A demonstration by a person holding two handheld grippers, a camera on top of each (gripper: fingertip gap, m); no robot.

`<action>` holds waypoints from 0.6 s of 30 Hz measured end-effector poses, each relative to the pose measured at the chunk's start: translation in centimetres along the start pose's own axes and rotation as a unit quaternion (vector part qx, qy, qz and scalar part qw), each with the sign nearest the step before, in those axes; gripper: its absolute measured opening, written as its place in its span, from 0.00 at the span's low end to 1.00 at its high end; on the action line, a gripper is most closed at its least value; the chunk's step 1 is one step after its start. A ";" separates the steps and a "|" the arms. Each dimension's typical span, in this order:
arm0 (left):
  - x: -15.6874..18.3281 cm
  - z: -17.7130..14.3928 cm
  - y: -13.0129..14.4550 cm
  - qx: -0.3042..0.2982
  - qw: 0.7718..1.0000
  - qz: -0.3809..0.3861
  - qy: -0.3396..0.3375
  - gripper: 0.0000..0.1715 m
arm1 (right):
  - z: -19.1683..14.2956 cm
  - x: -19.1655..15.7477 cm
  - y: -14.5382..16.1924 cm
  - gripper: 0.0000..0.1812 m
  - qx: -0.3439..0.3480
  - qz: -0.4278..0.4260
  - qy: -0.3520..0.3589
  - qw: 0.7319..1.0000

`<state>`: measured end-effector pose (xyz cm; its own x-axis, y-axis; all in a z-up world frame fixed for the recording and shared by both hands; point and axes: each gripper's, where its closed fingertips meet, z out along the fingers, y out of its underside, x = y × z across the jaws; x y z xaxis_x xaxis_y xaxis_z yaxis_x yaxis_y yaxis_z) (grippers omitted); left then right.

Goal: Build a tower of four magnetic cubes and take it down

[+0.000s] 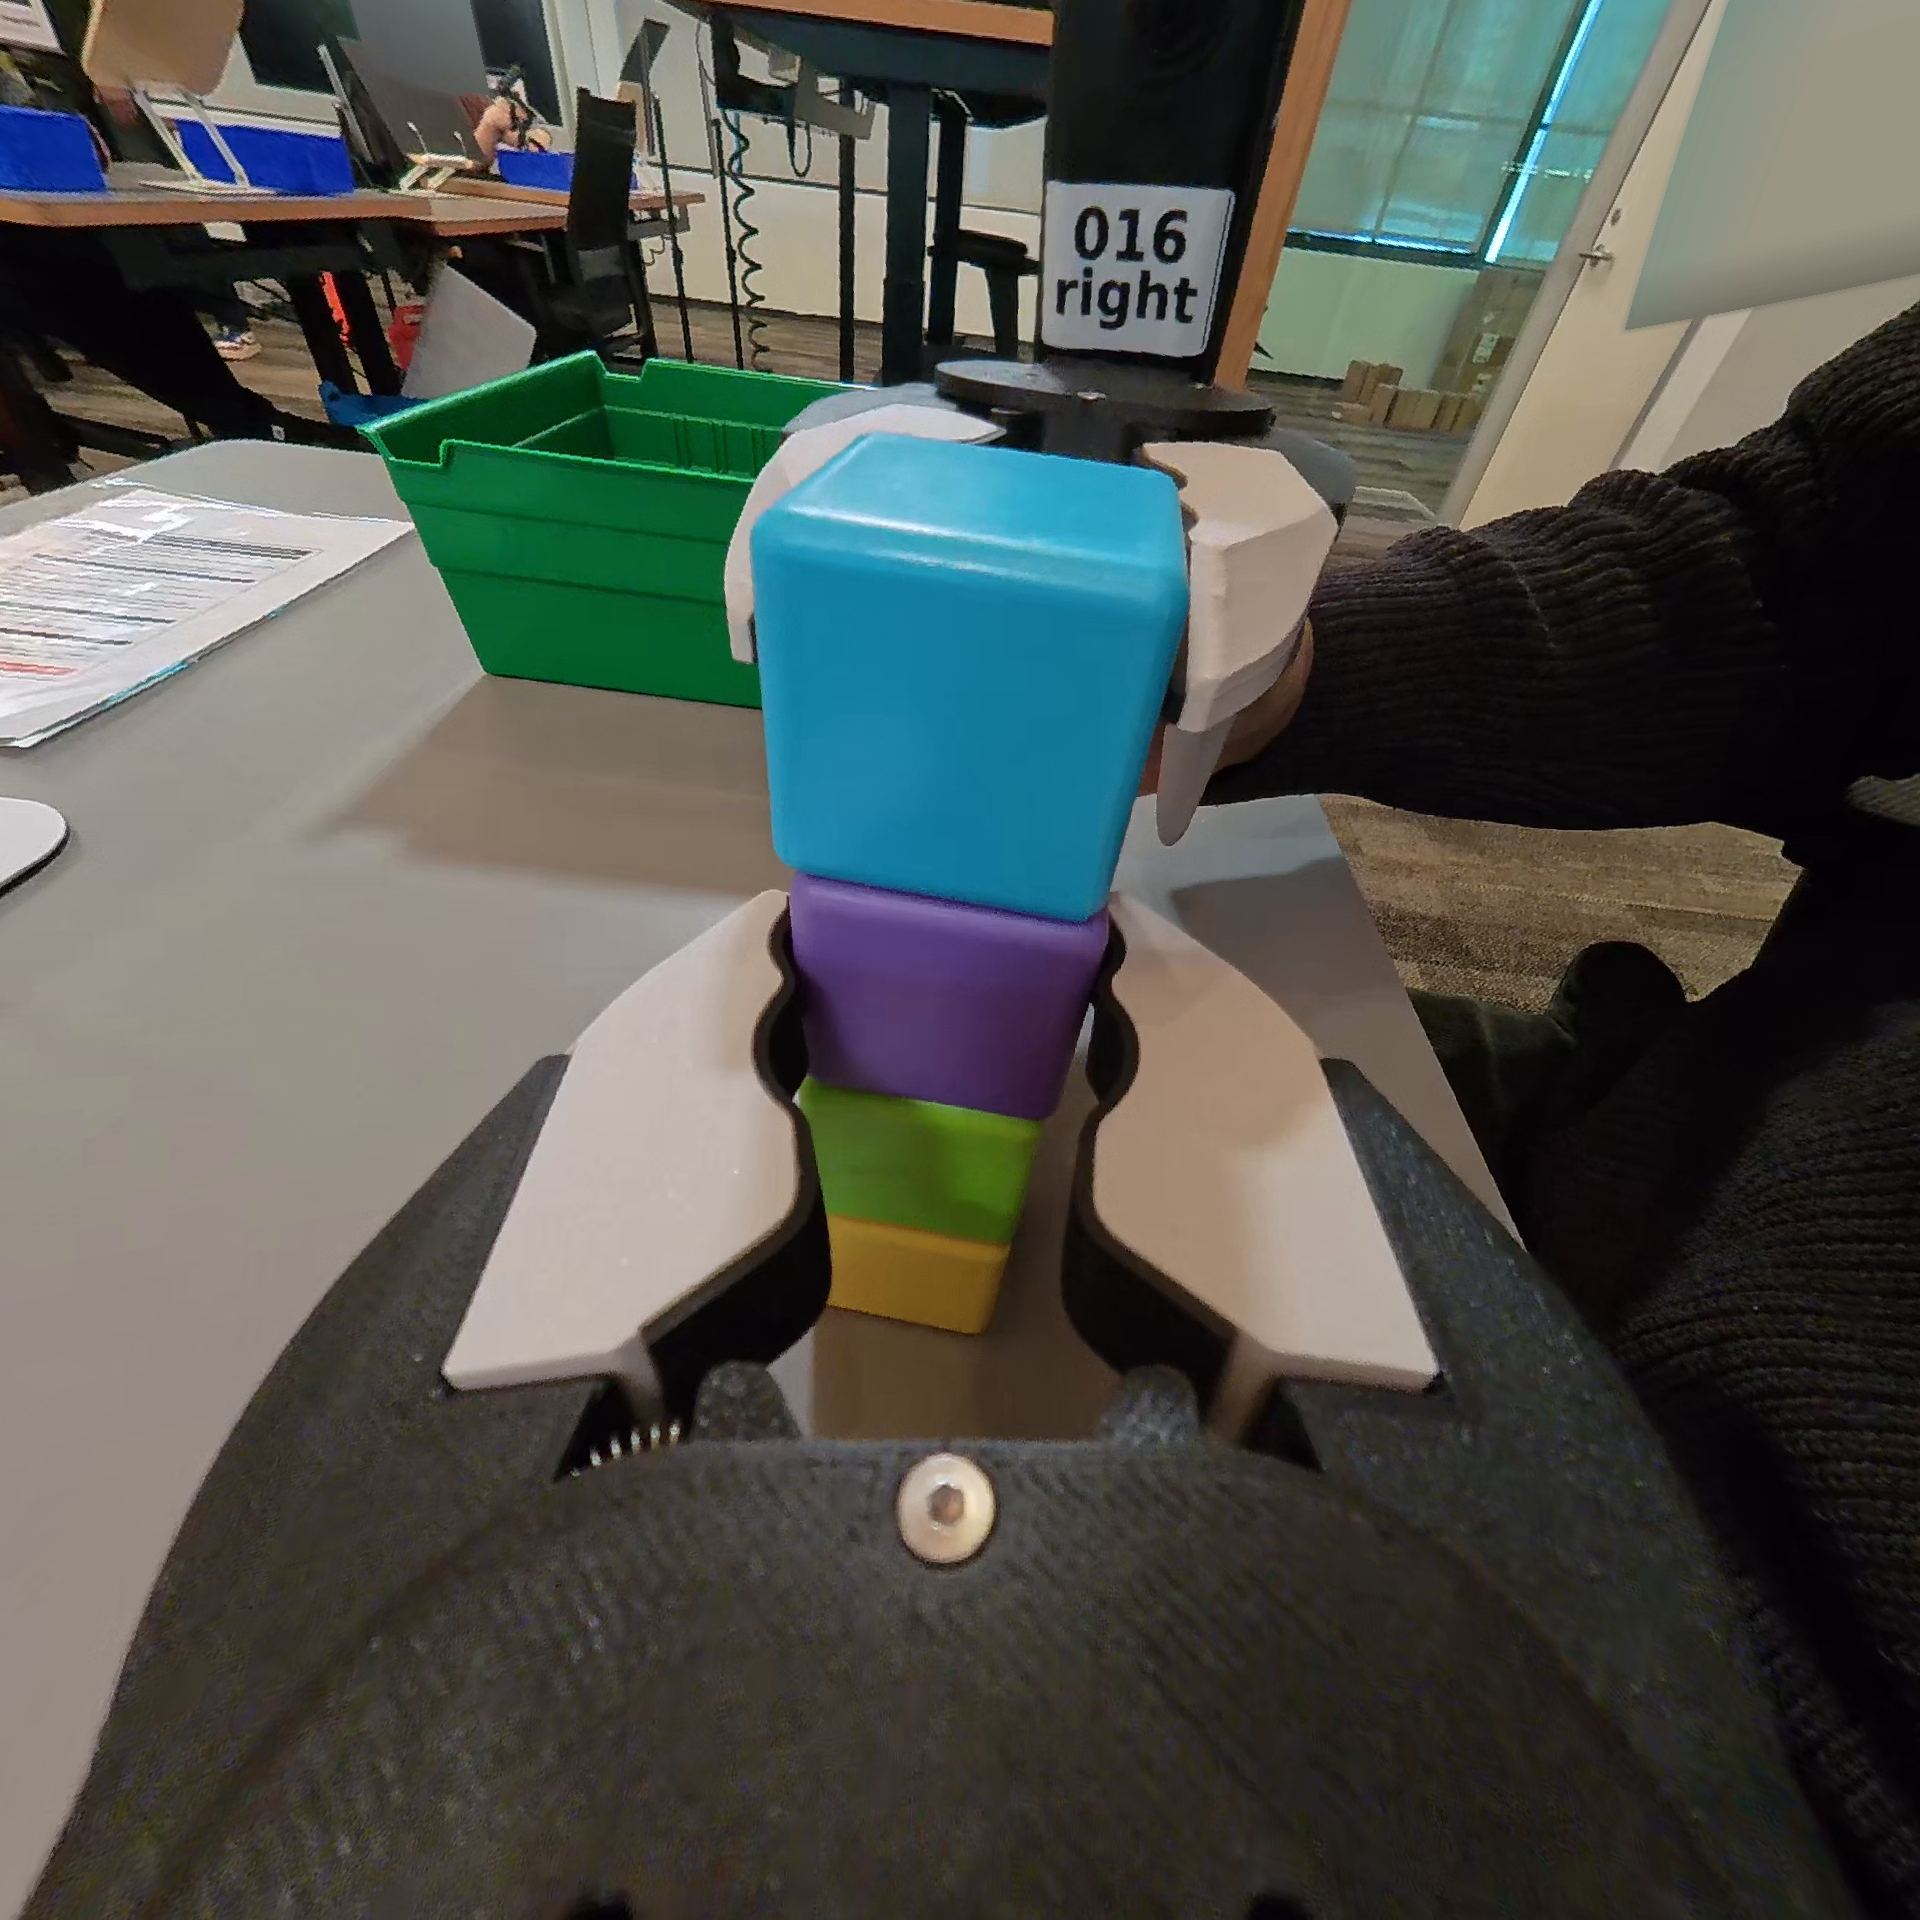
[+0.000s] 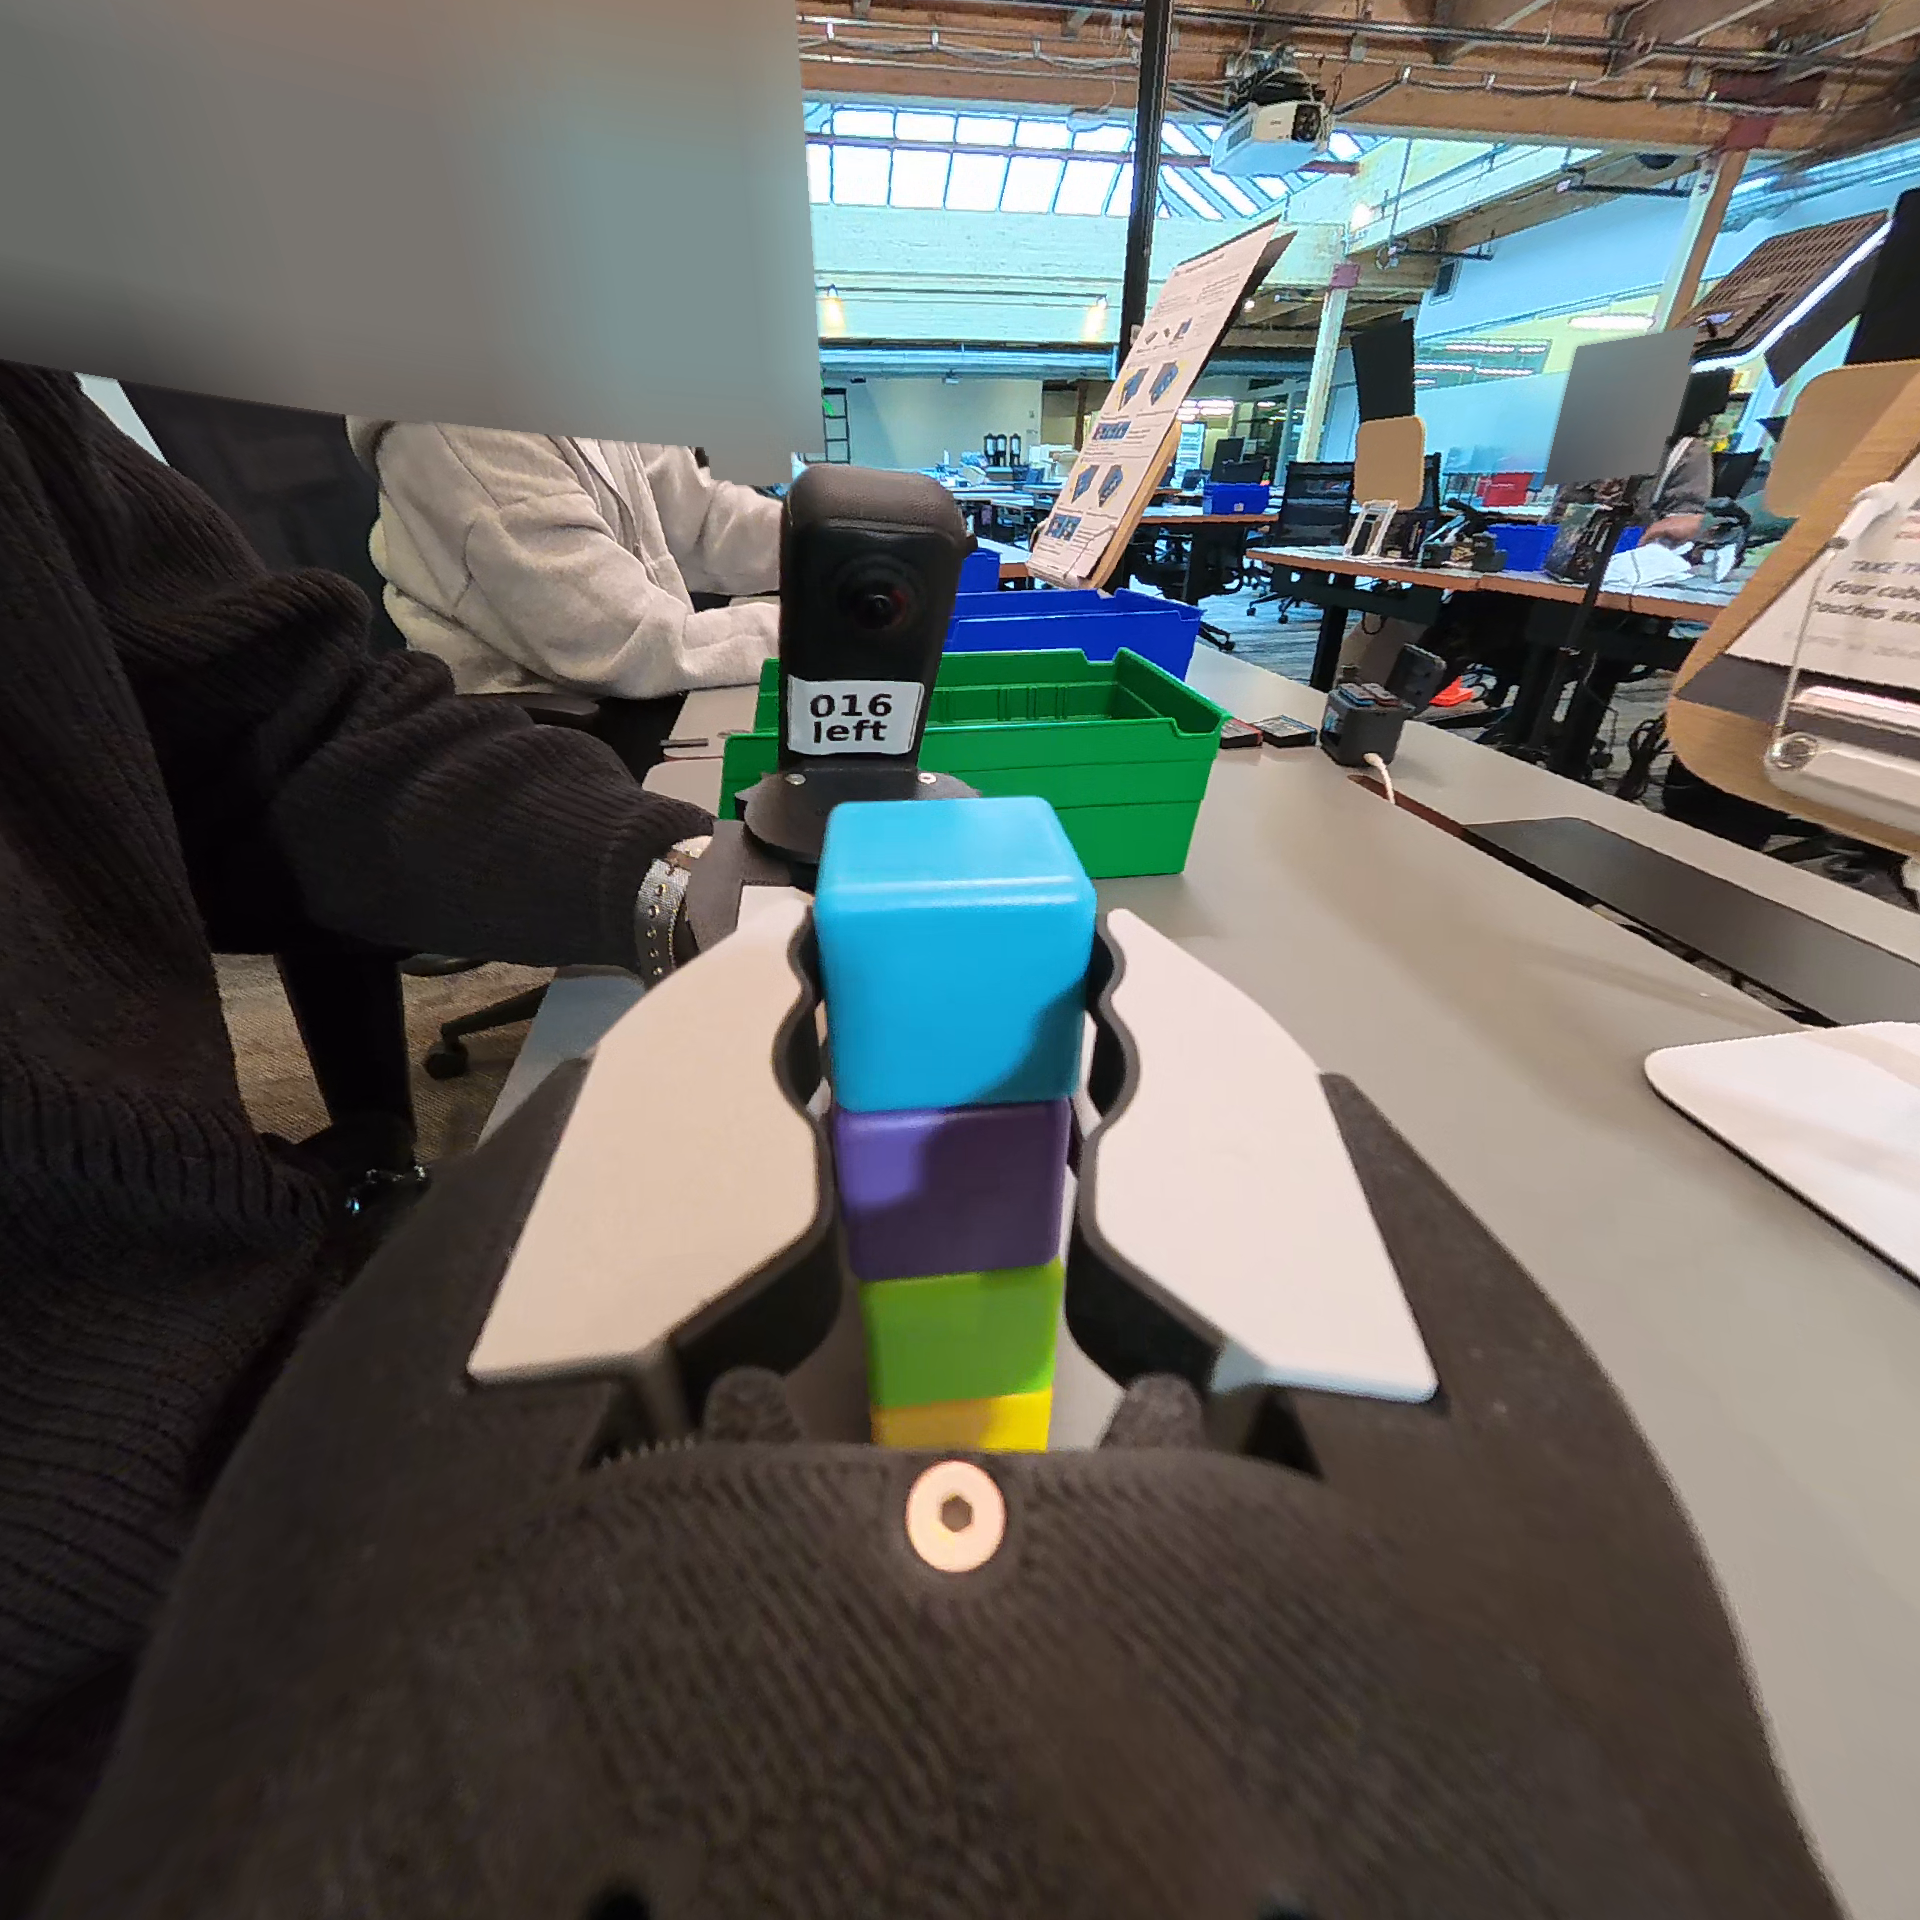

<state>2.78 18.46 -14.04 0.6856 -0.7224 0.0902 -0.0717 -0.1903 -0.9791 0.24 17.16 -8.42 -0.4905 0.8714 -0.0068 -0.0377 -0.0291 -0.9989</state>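
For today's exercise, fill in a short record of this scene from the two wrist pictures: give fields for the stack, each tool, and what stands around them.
Stack: four cubes on the grey table, bottom to top yellow cube, green cube, purple cube, blue cube
Left tool: fingers either side of the purple cube, contact unclear
Right tool: fingers either side of the blue cube, contact unclear
Behind stack: green bin
Table edge: printed sheet
Holder: person in dark knit sleeve

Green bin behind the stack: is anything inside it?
No. In the right wrist view the green bin behind the blue cube shows only its bare green inner walls and floor.
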 end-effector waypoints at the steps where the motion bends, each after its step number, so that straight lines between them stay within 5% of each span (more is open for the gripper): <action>1: 0.0 0.0 0.0 -0.001 1.000 0.001 0.000 0.30 | 0.0 0.0 0.0 0.28 -0.001 -0.002 0.002 1.000; 11: -0.1 -0.1 0.1 -0.005 1.000 0.013 -0.008 0.29 | -1.1 2.0 -1.3 0.27 0.009 -0.063 0.088 0.994; 18: -0.1 -0.1 0.2 -0.004 1.000 0.010 -0.010 0.29 | -6.3 7.0 -5.5 0.27 -0.017 -0.062 0.199 0.978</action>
<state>2.65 18.48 -14.19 0.6989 -0.7121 0.0675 -0.0900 -0.1812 -0.9793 2.46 26.48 -3.29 -0.1060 0.9889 0.1037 -0.0424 0.0997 -0.9941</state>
